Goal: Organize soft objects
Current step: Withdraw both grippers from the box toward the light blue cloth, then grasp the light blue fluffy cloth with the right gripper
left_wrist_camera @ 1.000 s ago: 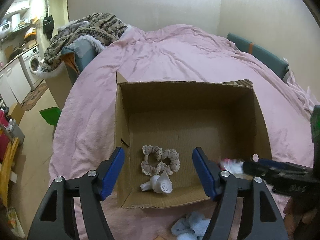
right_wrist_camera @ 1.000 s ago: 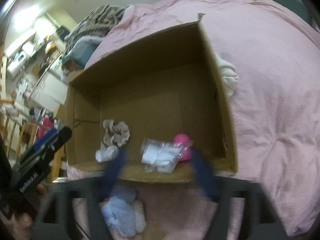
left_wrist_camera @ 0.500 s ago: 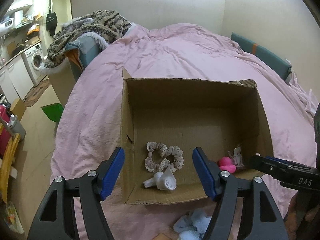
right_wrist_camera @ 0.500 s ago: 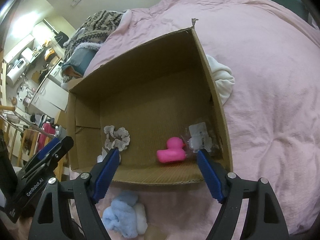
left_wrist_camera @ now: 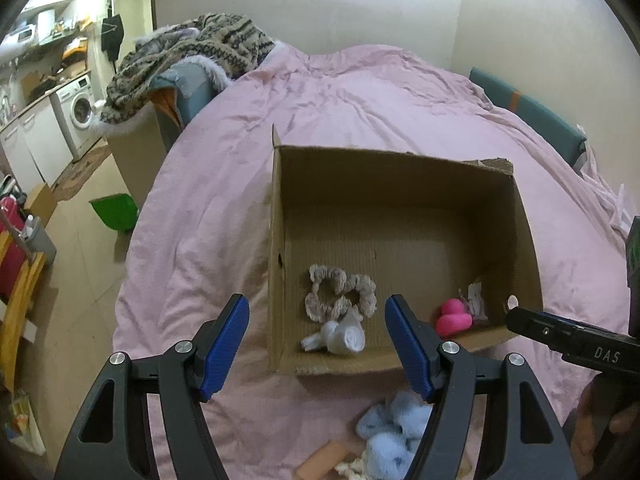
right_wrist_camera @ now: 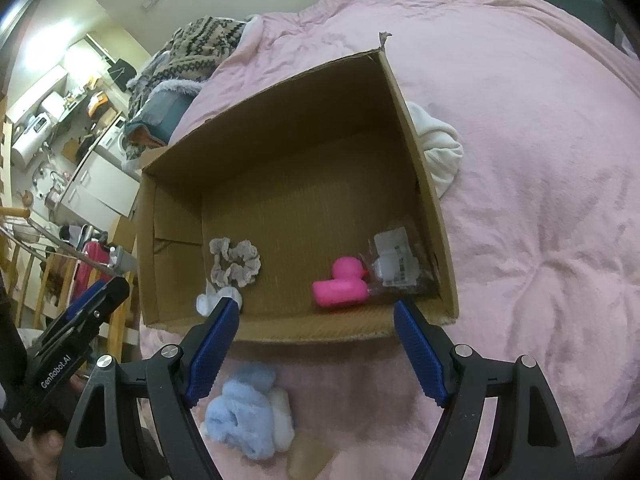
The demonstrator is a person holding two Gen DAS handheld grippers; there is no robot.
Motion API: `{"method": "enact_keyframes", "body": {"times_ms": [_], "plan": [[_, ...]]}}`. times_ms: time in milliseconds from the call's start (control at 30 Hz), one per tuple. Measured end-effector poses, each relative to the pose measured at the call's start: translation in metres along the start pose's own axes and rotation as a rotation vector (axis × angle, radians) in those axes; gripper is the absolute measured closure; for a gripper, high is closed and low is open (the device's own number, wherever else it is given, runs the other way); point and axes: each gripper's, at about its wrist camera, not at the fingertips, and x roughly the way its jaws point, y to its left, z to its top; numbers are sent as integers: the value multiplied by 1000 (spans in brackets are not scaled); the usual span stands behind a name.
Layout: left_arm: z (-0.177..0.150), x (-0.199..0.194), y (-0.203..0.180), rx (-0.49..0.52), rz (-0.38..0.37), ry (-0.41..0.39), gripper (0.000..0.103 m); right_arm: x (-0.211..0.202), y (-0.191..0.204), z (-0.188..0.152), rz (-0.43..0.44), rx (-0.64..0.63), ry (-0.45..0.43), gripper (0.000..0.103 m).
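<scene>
- My left gripper [left_wrist_camera: 316,344] and right gripper [right_wrist_camera: 316,344]: both wide open, empty.
- Blue fluffy bundle [right_wrist_camera: 244,412] on the pink bedcover [right_wrist_camera: 540,160], just outside the cardboard box [right_wrist_camera: 432,200].
- Looks light, squashy; I'd pinch its bulky middle.

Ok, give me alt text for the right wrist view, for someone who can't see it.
The open right gripper hovers empty at the near edge of a cardboard box on a pink duvet. Inside lie a pink rubber duck, a clear packet, a beige scrunchie and a white roll; a fluffy blue item lies outside.
</scene>
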Motion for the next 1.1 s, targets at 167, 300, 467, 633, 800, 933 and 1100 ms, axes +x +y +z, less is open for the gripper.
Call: {"method": "enact_keyframes", "body": {"times_ms": [167, 300, 467, 633, 800, 933, 1100], "plan": [[-8, -9, 1, 6, 7, 6, 35, -6, 0, -8, -5, -8, 8, 18], [-13, -15, 1, 2, 7, 14, 35, -12, 2, -15, -10, -20, 8, 18], [-21, -19, 4, -9, 10, 46, 35, -17, 3, -23, -10, -22, 18, 18], [-34, -21, 8, -22, 4, 104, 35, -19, 3, -35, 3, -3, 43, 18], [-46, -25, 14, -48, 21, 147, 35, -21, 3, -47, 28, 19, 74, 18], [-54, -21, 25, -106, 20, 201, 35, -17, 2, -57, 45, 41, 116, 18], [-59, -7, 34, -173, 20, 273, 35, -2, 3, -64, 63, 56, 185, 18]]}}
